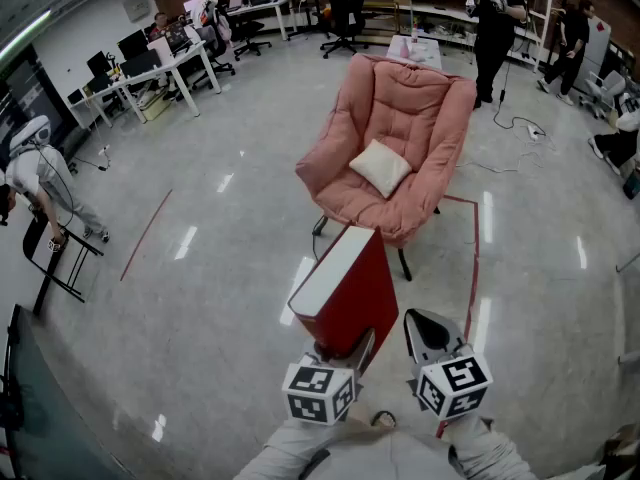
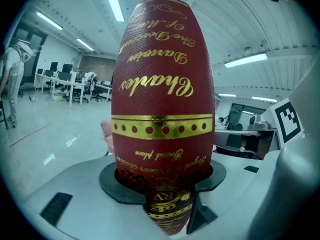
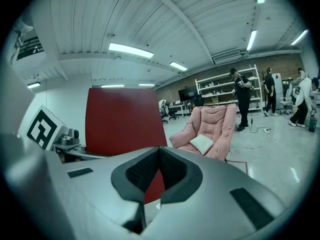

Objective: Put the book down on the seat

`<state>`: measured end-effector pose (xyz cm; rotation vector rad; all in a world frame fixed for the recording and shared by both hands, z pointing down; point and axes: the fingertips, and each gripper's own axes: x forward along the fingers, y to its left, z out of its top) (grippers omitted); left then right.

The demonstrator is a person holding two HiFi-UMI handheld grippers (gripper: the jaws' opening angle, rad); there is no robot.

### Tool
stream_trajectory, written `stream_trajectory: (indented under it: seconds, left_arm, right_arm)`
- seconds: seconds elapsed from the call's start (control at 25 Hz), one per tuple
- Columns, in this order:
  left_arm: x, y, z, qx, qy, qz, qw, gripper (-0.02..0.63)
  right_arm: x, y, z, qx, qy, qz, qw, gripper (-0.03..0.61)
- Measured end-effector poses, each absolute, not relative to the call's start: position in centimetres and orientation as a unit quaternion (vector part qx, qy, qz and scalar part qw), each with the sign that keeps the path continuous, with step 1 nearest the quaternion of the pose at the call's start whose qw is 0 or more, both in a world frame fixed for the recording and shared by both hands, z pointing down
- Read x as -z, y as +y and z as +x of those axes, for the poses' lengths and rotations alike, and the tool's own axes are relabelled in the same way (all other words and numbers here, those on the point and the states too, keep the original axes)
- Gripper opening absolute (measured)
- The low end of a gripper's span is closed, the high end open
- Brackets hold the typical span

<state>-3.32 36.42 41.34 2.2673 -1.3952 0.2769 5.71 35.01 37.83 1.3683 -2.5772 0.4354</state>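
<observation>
Ahead, past the red book (image 1: 346, 290), white cushion (image 1: 380, 166) on armchair seat (image 1: 427, 194)

Red gold-lettered book (image 1: 352, 293), pink armchair (image 1: 405, 128), white cushion (image 1: 380, 166)

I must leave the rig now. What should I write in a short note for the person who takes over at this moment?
Left hand-held gripper: shut on the red book, held upright.
Right hand-held gripper: shut, empty, beside the book.
Pink armchair: ahead, not reached; a white cushion lies on its seat.
Done: book picked up. To do: carry it to the chair, lay it on the seat, release.
</observation>
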Motion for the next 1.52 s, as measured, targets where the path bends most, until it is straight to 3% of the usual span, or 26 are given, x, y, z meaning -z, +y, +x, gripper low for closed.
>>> stream_trajectory:
  seconds: [0.32, 0.68, 1.52]
  left_arm:
    - [-39.7, 39.8, 0.4, -0.101, -0.508, 0.830, 0.209, 0.244]
    - [-40.1, 40.9, -0.1, -0.098, -0.512, 0.826, 0.217, 0.244]
    - [-39.5, 29.0, -6.2, -0.101, -0.487, 0.839, 0.219, 0.244]
  right_arm:
    - [-38.0, 39.2, 9.0, -0.148, -0.868, 0.464, 0.097, 0.000]
    - [-37.7, 40.8, 9.0, -0.147, -0.874, 0.454, 0.094, 0.000]
    - [-36.5, 28.5, 1.9, -0.159, -0.873, 0.455, 0.071, 0.000]
